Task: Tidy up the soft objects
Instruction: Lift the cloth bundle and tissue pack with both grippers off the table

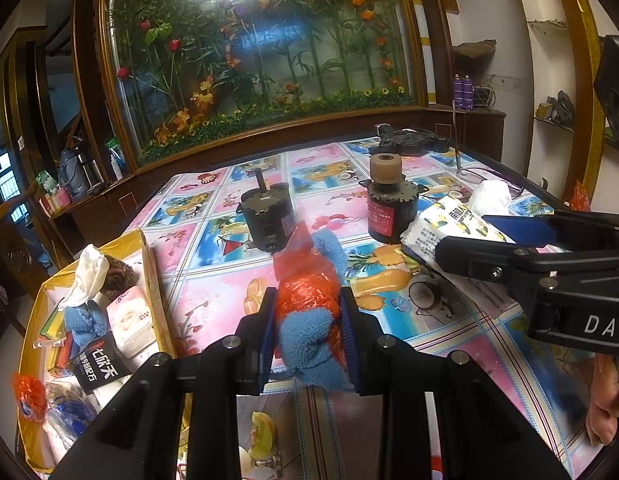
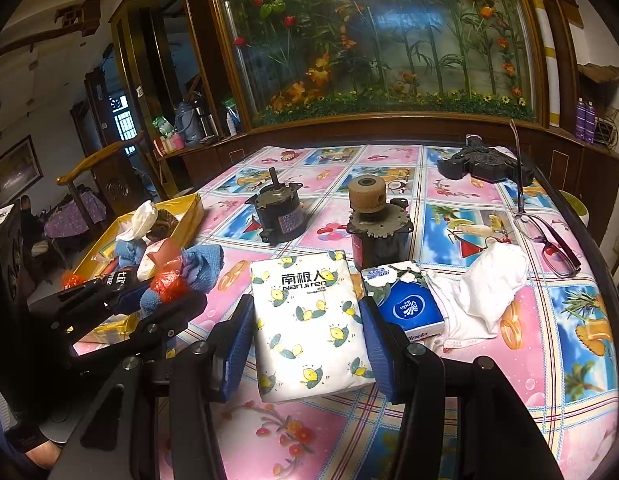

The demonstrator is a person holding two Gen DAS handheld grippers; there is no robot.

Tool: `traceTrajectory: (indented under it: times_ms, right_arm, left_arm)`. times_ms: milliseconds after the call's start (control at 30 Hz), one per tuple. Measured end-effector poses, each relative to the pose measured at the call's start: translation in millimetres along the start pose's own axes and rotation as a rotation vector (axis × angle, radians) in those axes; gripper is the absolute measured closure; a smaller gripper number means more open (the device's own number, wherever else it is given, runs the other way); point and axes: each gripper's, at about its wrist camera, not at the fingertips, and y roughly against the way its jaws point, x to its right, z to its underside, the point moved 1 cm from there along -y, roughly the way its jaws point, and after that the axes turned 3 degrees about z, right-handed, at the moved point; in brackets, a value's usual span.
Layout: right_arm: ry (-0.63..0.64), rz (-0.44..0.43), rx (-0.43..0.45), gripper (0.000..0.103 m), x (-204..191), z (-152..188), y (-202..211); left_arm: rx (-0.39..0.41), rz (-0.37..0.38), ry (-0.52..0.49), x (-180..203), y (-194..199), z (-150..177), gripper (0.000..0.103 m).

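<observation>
My left gripper (image 1: 308,330) is shut on a blue cloth bundled with red plastic wrap (image 1: 309,312) and holds it above the table, right of the yellow box (image 1: 149,256). The bundle also shows in the right wrist view (image 2: 181,276). My right gripper (image 2: 307,334) is open, its pads on either side of a white lemon-print tissue pack (image 2: 309,320) that lies on the table. A small blue tissue pack (image 2: 405,300) and a white cloth (image 2: 485,288) lie right of it.
The yellow box holds several soft items, among them a white cloth (image 1: 85,276) and a pink tissue pack (image 1: 129,316). Two motors (image 2: 279,212) (image 2: 375,224) stand mid-table. Glasses (image 2: 549,240) and a black part (image 2: 485,164) lie at the far right.
</observation>
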Motion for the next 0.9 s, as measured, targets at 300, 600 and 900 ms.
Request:
traceTrajectory:
  times_ms: [300,600,900]
  right_arm:
    - [0.000,-0.001,0.000,0.047,0.1,0.1,-0.1]
    - [-0.005,-0.004,0.003,0.047,1.2,-2.3,1.2]
    - [-0.030,-0.009,0.001,0.047,3.7,-3.2,1.8]
  left_arm:
    - [0.005,-0.004,-0.002,0.0,0.2,-0.2,0.075]
    - [0.015,-0.010,-0.001,-7.0,3.8,-2.8,0.075]
    - [0.005,-0.001,0.012,-11.0,6.2,-1.6,0.075]
